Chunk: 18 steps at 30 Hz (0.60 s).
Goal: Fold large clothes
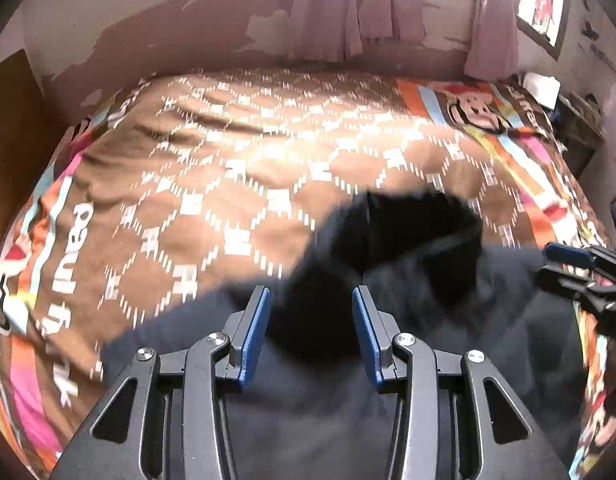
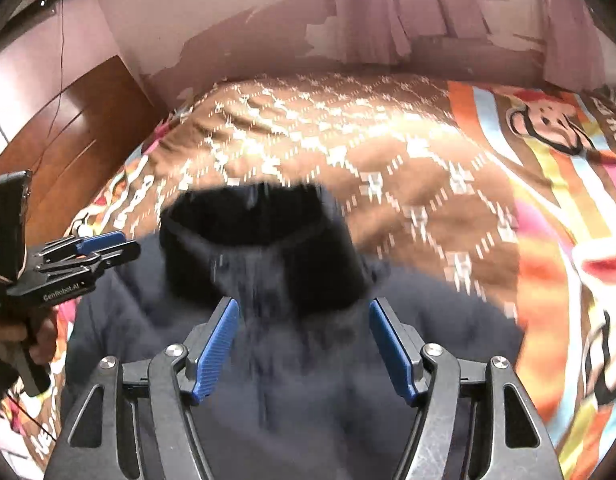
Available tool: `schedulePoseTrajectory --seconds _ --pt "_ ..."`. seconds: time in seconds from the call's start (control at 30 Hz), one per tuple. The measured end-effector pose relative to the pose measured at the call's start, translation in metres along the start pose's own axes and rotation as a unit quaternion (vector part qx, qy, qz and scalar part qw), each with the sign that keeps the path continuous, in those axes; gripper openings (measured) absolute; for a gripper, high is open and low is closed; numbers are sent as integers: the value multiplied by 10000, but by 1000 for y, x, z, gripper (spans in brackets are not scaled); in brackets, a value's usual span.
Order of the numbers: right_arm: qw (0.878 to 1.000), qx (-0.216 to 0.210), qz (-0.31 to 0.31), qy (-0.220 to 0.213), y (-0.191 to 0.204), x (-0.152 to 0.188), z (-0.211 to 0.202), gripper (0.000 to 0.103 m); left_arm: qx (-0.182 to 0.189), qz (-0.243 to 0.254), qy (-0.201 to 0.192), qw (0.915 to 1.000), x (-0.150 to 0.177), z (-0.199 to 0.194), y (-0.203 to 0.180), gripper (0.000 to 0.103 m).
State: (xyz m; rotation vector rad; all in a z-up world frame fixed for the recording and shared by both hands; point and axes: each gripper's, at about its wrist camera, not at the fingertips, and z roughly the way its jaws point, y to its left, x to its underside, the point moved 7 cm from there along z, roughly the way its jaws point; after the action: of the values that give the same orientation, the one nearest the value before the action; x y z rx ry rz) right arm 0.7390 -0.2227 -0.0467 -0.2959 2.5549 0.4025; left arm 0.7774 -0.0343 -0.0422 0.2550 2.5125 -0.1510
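A dark navy jacket (image 1: 448, 320) with a black collar (image 1: 408, 232) lies on the near part of the bed. It also shows in the right wrist view (image 2: 308, 380), collar (image 2: 259, 240) toward the far side. My left gripper (image 1: 311, 304) is open and empty, hovering above the jacket just below the collar. My right gripper (image 2: 303, 316) is open and empty above the jacket's chest. The right gripper shows at the right edge of the left wrist view (image 1: 568, 266); the left gripper shows at the left of the right wrist view (image 2: 103, 246). Both views are motion-blurred.
The bed is covered by a brown patterned blanket (image 1: 247, 184) with cartoon-monkey borders (image 1: 474, 110). A peeling wall and pink curtain (image 1: 356, 8) stand behind the bed. A wooden cabinet (image 2: 67, 120) is to the left, and cluttered furniture (image 1: 576, 120) to the right.
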Motion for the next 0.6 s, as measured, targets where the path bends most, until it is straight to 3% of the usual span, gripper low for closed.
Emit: schedulePoseTrajectory --seconds 0.07,0.13,0.3,0.43,0.5,0.53,0.6 --pt "10000 25 19 79 -4 -24 19 56 52 33 24 10000 -17 14 0 37" --pt "9999 55 -5 144 -7 -42 34 56 146 1 159 9998 -25 28 -1 37" --pt "9983 203 21 547 -18 -57 73 46 229 -145 692 9972 -30 61 4 35" --pt "9974 157 -37 699 -23 -61 90 45 379 -425 575 9967 -43 62 10 29" --pt "9964 29 129 833 -26 -60 96 42 493 -463 562 9961 -47 63 8 15" --pt "9958 -8 216 886 -28 -60 100 31 530 -440 654 9955 -49 66 6 5" --pt "9956 -76 285 887 -29 -61 101 16 533 -411 693 9953 -50 69 3 4"
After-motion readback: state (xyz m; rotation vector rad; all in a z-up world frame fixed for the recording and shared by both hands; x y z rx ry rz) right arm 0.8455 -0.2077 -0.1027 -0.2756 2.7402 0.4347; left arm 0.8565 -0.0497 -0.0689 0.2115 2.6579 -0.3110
